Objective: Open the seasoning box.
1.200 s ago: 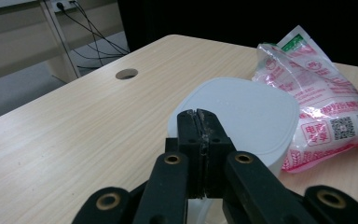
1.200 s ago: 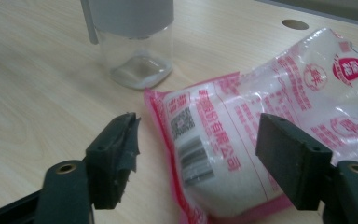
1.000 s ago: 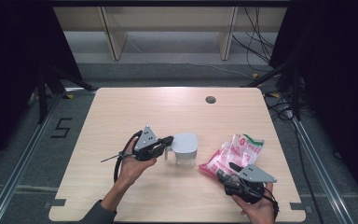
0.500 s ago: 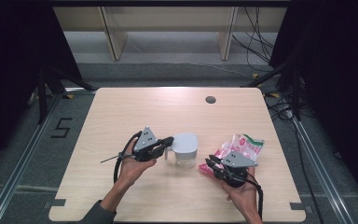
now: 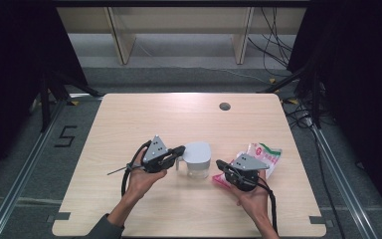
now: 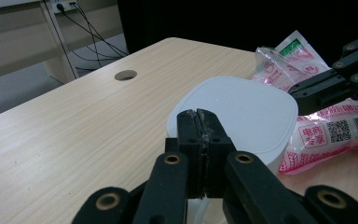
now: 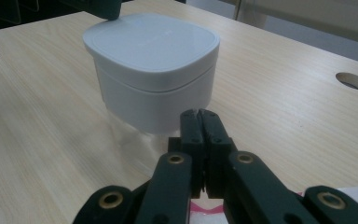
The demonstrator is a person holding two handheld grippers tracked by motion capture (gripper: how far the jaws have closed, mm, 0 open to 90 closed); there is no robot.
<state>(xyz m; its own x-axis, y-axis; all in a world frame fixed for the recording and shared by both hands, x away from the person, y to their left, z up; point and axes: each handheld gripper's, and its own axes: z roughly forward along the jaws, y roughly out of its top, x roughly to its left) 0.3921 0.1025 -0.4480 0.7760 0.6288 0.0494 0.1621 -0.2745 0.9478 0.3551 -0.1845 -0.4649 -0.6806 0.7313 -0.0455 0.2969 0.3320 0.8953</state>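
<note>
A: How much room is there at the near edge of the desk (image 5: 109,124)?

B: A bare strip, crossed by both forearms. The left tongs (image 5: 178,152) and right tongs (image 5: 220,164) sit about midway between near and far edges. The left side and the whole far half lie open, bar a round hole (image 5: 224,106) near the far right corner.

A: And the tub?

B: The tub (image 5: 197,158) stands between the two tongs, slightly right of centre. The left tongs' tips are at its left side, by a clear handle; the right tongs' tips are just right of it, apart from its wall.

A: The jaws?

B: Both pairs are pressed together, holding nothing that I can see.

A: Its look?

B: A white rounded-square lid on a pale body, upright. A pink and white packet (image 5: 258,157) lies under and beyond the right tongs, nearer the right edge.
</note>
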